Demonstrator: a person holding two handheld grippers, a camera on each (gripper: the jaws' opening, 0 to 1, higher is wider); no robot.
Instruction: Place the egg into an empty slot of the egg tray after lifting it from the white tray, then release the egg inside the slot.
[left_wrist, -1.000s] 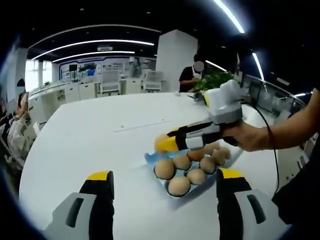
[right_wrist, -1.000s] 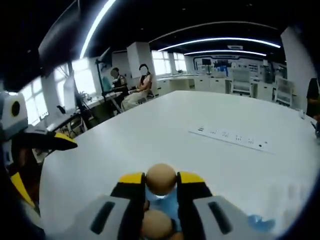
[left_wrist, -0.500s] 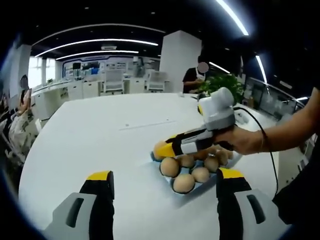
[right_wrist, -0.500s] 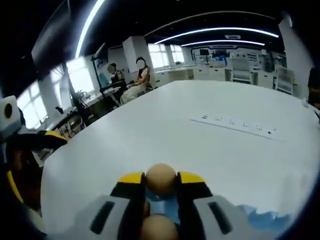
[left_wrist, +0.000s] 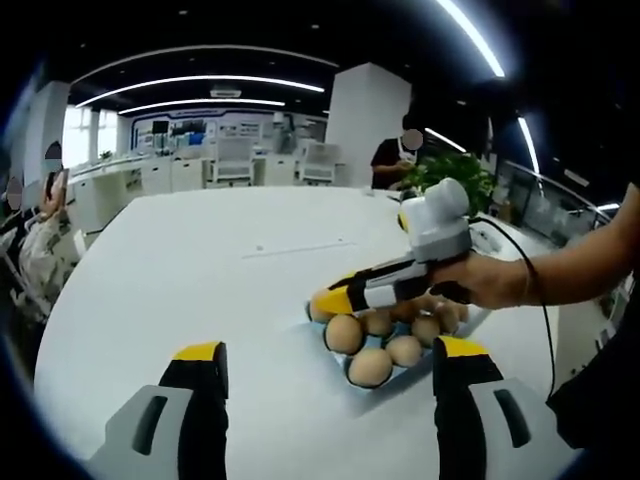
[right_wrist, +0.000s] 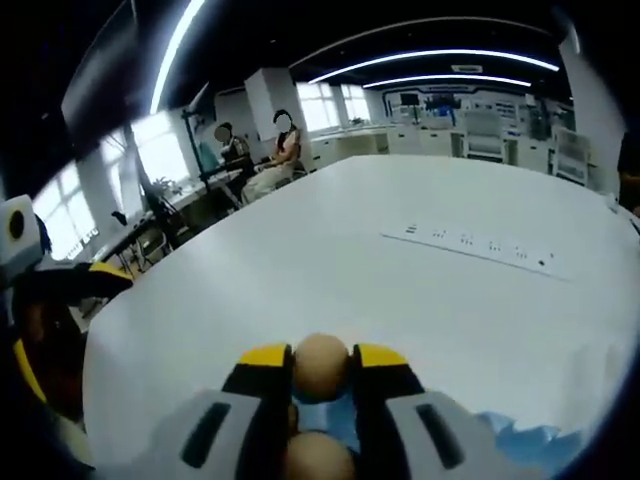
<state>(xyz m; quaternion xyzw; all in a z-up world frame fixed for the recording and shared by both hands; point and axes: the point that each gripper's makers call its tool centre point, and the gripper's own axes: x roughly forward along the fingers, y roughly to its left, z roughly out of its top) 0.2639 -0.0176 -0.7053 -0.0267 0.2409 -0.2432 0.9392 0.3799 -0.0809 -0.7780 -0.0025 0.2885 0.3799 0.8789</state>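
Egg (right_wrist: 321, 366) pinched between yellow tips of right gripper (right_wrist: 321, 368), low over blue egg tray (right_wrist: 520, 438), at near-right part of white table (right_wrist: 300, 280). Right tongs clenched on egg, pads on its two sides, roughly at widest girth. Second egg (right_wrist: 318, 455) directly below between jaw bodies, seated in tray. In left gripper view, right gripper (left_wrist: 322, 301) reaching over far-left corner of egg tray (left_wrist: 343, 374), held by hand (left_wrist: 478, 280); held egg itself hidden behind tips there. Several brown eggs (left_wrist: 370, 367) already filling tray slots; free slot under tips not clearly visible, probably at far-left corner. Left gripper (left_wrist: 325, 362) hanging above table short of tray, tongs released, wide apart, nothing between. White tray not identifiable from here. Power strip (right_wrist: 470, 247) flat on table further out, well apart from tray.

Handling guess: light, rigid, brittle shell, smooth and rounded, so prone to slipping or rolling; cracks under hard squeeze or a drop. Side grip at widest part looks right; gentle pressure only. Next likely: lower until seated in slot, then ease jaws apart slowly. Risk: knocking neighbour eggs, opening too high.
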